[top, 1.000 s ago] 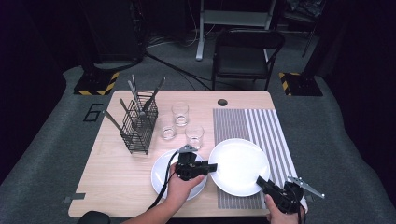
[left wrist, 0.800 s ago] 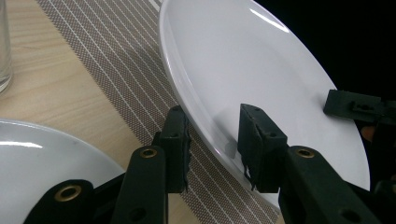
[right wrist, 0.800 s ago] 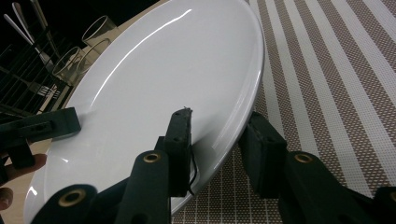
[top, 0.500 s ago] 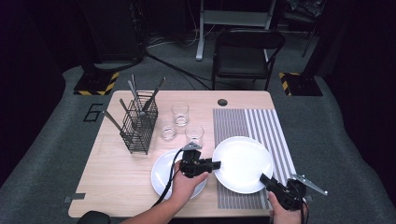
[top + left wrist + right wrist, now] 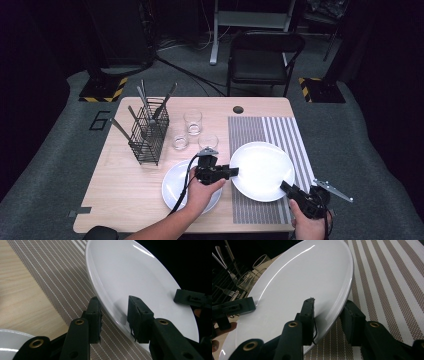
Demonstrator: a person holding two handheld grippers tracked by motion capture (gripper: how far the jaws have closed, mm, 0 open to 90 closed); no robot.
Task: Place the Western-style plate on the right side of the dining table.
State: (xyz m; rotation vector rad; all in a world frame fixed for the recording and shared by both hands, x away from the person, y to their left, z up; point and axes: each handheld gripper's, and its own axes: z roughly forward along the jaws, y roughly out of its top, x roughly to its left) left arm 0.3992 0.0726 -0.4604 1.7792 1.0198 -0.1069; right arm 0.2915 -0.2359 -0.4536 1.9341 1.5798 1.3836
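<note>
A large white plate point(image 5: 262, 170) hangs tilted just above the striped placemat point(image 5: 250, 130). My left gripper point(image 5: 235, 171) is shut on its left rim. In the left gripper view, one jaw of the left gripper point(image 5: 113, 315) lies under the plate point(image 5: 140, 277) and the other on top. My right gripper point(image 5: 286, 187) is shut on the near right rim. In the right gripper view, the right gripper point(image 5: 329, 312) straddles the plate's point(image 5: 299, 277) edge the same way. Each gripper view also shows the other gripper's jaw across the plate.
A smaller white plate point(image 5: 172, 187) lies on the wooden table under my left hand. Three glasses point(image 5: 192, 121) stand behind it. A black wire cutlery rack point(image 5: 149, 132) with utensils is at the left. A black chair point(image 5: 262, 55) stands beyond the table.
The large plate and both grippers have shifted slightly toward the far side of the table, over the placemat. Both grips look unchanged.
</note>
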